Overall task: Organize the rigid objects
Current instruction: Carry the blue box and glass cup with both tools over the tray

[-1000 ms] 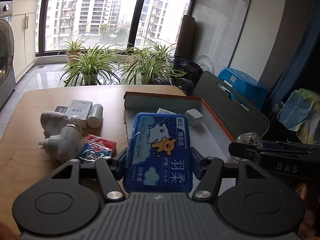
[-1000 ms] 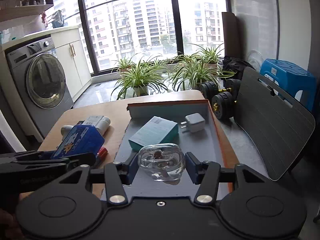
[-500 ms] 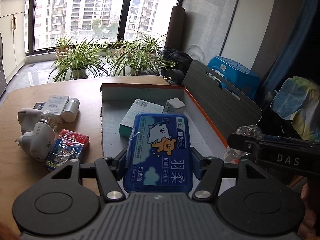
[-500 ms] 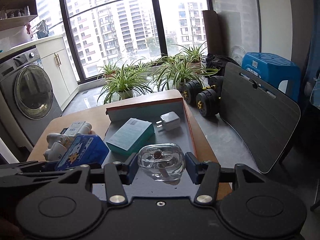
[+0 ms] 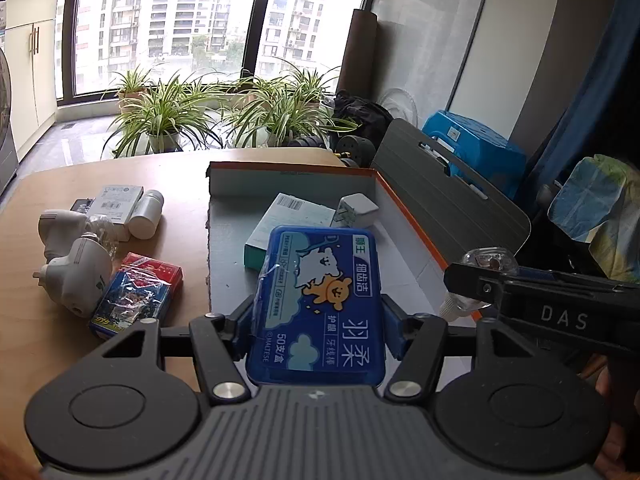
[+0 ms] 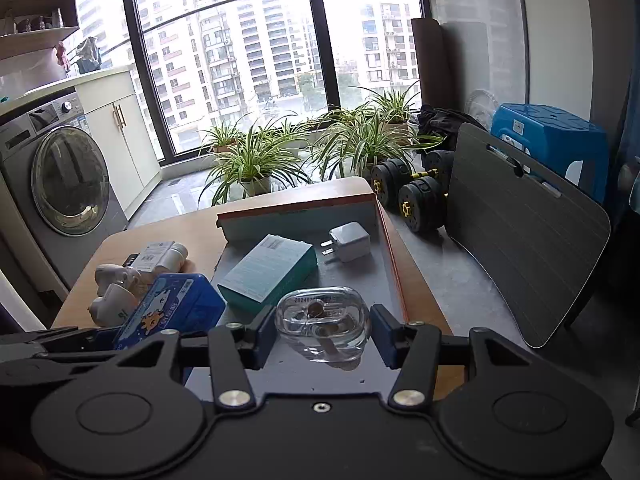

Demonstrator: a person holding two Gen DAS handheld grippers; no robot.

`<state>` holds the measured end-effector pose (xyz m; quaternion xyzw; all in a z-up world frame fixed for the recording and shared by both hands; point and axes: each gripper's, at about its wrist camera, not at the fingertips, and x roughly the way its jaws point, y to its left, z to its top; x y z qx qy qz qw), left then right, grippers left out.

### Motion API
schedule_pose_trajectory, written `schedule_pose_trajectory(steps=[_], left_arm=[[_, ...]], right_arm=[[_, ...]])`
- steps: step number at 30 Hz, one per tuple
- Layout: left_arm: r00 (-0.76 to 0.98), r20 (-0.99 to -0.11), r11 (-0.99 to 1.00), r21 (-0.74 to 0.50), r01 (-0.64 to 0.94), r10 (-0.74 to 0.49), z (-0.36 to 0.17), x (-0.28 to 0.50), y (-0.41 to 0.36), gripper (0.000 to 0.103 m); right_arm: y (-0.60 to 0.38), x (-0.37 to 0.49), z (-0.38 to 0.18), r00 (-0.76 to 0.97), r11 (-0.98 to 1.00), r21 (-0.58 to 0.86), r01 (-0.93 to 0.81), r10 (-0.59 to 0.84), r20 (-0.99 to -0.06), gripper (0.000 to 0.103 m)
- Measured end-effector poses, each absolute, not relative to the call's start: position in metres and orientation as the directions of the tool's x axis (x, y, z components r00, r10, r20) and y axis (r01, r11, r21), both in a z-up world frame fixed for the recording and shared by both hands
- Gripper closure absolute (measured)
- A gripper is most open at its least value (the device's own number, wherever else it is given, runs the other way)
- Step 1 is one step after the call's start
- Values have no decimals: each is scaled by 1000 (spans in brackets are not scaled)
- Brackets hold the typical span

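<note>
My left gripper (image 5: 318,316) is shut on a blue floss-pick box (image 5: 320,304) and holds it above the near part of the shallow orange-edged box (image 5: 404,216). My right gripper (image 6: 322,330) is shut on a clear plastic case (image 6: 322,326), held over the same box's near right part (image 6: 390,248). That case also shows at the right of the left wrist view (image 5: 490,260). The blue box shows in the right wrist view (image 6: 172,312). Inside the shallow box lie a teal carton (image 6: 268,268) and a white charger (image 6: 350,242).
On the wooden table (image 5: 60,184) left of the shallow box lie two white plug adapters (image 5: 76,276), a card pack (image 5: 136,294), a white carton (image 5: 118,202) and a small white bottle (image 5: 148,214). A grey board (image 6: 520,236), dumbbells (image 6: 416,196) and plants (image 6: 256,160) stand beyond.
Both grippers have moved right and further over the shallow box, each still holding its object. The loose items on the table have slid left in the left wrist view.
</note>
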<state>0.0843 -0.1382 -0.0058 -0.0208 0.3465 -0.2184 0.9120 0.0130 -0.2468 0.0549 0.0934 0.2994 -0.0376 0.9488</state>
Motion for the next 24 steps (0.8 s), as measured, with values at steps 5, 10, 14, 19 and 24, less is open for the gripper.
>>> schedule_pose_trajectory(steps=[5, 10, 14, 19, 24], left_arm=[[667, -625, 909, -196, 368, -405, -7, 85, -135, 40], [670, -625, 912, -196, 361, -400, -6, 84, -136, 40], [670, -630, 915, -192, 354, -392, -6, 84, -137, 40], [673, -633, 919, -186, 347, -382, -6, 85, -139, 40], [675, -634, 921, -178, 347, -377, -6, 85, -140, 40]], right_arm=[[-245, 15, 55, 816, 980, 153, 123, -12, -578, 41], [-244, 16, 55, 815, 981, 152, 122, -12, -579, 41], [-244, 16, 55, 815, 981, 152, 123, -12, -580, 41], [-244, 16, 55, 815, 980, 153, 124, -12, -579, 41], [-244, 17, 55, 815, 980, 154, 123, -11, -579, 41]])
